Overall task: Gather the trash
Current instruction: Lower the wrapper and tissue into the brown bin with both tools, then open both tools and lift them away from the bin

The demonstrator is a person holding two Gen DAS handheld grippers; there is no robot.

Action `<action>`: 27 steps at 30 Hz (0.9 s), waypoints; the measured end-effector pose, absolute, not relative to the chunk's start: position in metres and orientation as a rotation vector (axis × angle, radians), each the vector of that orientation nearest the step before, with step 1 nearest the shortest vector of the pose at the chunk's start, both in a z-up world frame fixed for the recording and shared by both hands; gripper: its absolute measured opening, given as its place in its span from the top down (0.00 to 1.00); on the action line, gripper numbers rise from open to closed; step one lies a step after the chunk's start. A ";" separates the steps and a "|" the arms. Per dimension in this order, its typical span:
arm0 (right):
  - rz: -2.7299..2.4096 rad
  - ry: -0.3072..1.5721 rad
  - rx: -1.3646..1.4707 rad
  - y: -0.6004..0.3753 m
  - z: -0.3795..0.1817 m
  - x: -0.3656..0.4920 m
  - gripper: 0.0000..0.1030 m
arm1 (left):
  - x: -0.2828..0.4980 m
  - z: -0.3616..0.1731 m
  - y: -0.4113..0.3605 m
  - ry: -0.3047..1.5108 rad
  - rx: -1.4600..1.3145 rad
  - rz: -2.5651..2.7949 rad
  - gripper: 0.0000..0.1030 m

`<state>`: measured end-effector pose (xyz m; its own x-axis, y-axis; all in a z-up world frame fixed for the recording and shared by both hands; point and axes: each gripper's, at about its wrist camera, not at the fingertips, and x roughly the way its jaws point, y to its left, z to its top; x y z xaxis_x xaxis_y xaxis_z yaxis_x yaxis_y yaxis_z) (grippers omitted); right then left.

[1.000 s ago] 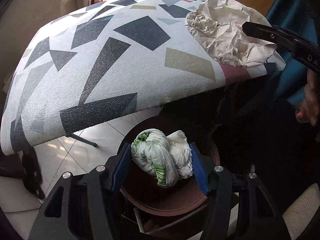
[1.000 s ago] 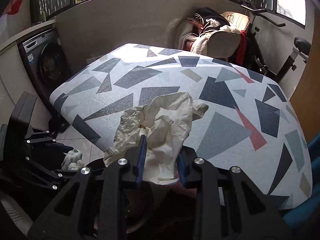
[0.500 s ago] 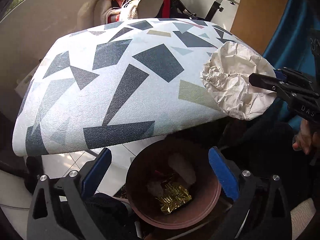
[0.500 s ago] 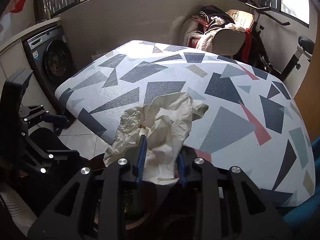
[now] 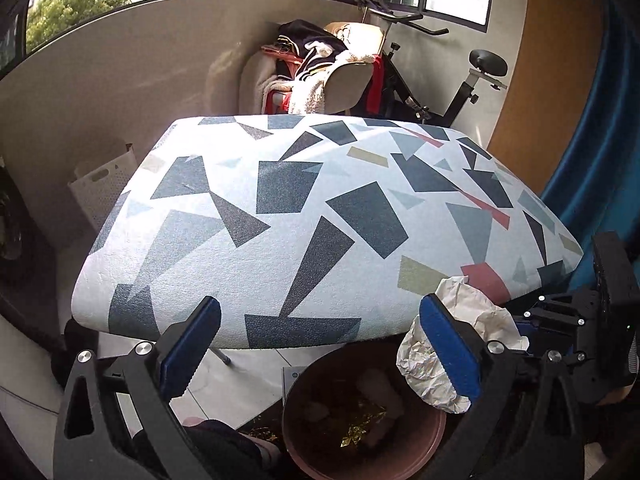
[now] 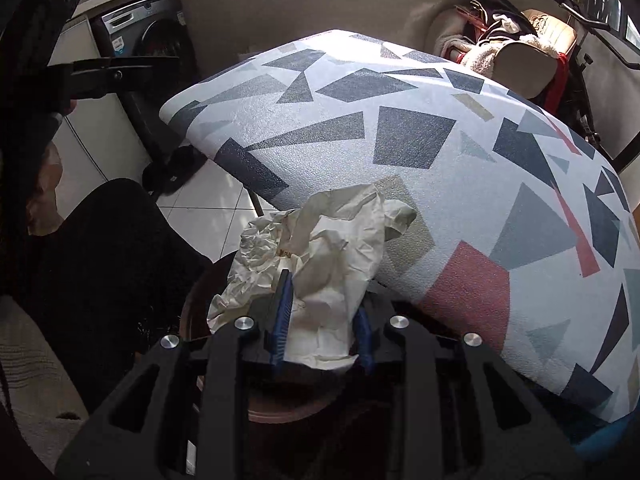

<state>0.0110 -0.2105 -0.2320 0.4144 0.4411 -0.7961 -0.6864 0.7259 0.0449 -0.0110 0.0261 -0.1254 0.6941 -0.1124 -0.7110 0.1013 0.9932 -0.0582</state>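
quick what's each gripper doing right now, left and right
Left gripper: open, holding nothing, above the trash bin.
Right gripper: shut on the crumpled paper, over the bin.

Home balcony: washing machine (image 6: pixel 160 46), exercise bike (image 5: pixel 432 80).

left gripper (image 5: pixel 320 344) has its blue-padded jaws spread wide apart, nothing between them, pointed forward and a bit down. right gripper (image 6: pixel 320 316) is clamped tight on a crumpled paper (image 6: pixel 316 256), with the blue pads (image 6: pixel 280 312) pressing in from both sides and most of the wad sticking out past the tips. from the left wrist view the right gripper sits close by on the right, just beside the left one's right finger, angled in toward it.
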 end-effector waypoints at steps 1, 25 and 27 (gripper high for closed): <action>0.730 0.903 -0.305 -0.208 -0.235 0.010 0.70 | -0.011 -0.125 0.027 0.798 -0.017 -0.111 0.06; 0.751 0.991 -0.339 -0.184 -0.262 0.006 0.33 | -0.017 -0.121 0.038 0.738 -0.048 -0.057 0.06; 0.738 0.973 -0.333 -0.186 -0.259 0.007 0.24 | -0.017 -0.121 0.041 0.738 -0.063 -0.052 0.06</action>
<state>0.0073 -0.1860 -0.2586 0.3487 0.4144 -0.8407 -0.6972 0.7141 0.0629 -0.0171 0.0412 -0.1207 0.7390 -0.0697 -0.6701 0.0251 0.9968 -0.0760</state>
